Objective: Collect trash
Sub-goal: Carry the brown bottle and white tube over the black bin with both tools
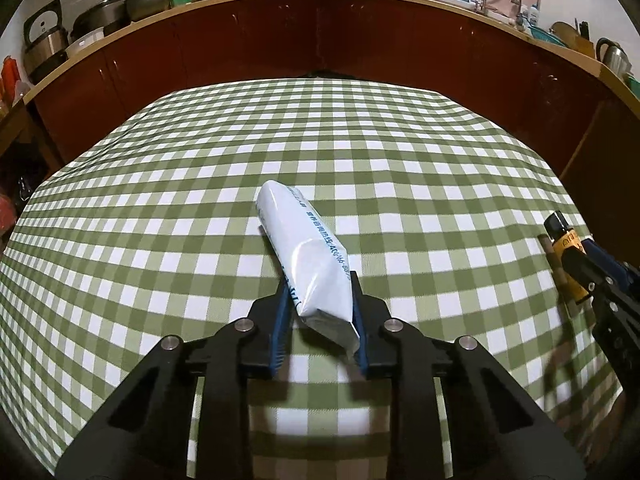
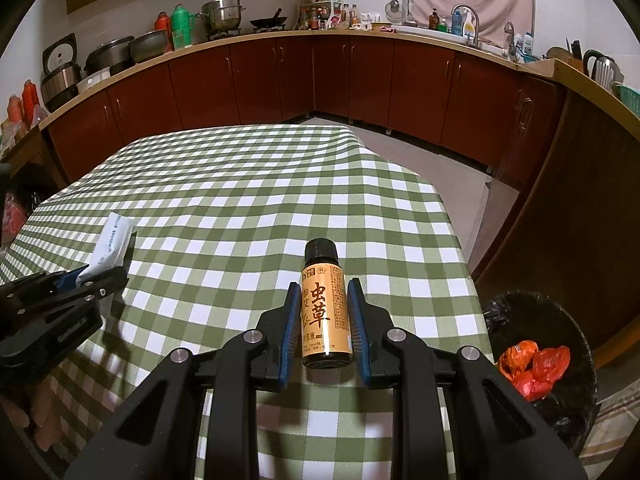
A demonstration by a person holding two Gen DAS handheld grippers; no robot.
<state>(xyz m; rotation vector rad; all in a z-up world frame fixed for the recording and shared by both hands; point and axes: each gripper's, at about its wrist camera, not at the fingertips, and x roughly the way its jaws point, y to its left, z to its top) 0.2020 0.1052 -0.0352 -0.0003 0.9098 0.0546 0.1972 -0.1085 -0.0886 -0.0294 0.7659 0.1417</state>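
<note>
My left gripper (image 1: 318,294) is shut on a white plastic packet (image 1: 304,256) with blue print and holds it tilted above the green checked tablecloth (image 1: 160,200). The packet also shows in the right wrist view (image 2: 108,242). My right gripper (image 2: 323,292) is shut on a small brown bottle (image 2: 325,308) with an orange label and black cap, held above the table. The bottle also shows at the right edge of the left wrist view (image 1: 566,254).
A black trash bin (image 2: 560,400) lined with a dark bag stands on the floor right of the table, with red plastic trash (image 2: 534,364) inside. Dark red kitchen cabinets (image 2: 280,76) with pots and bottles on the counter run behind the table.
</note>
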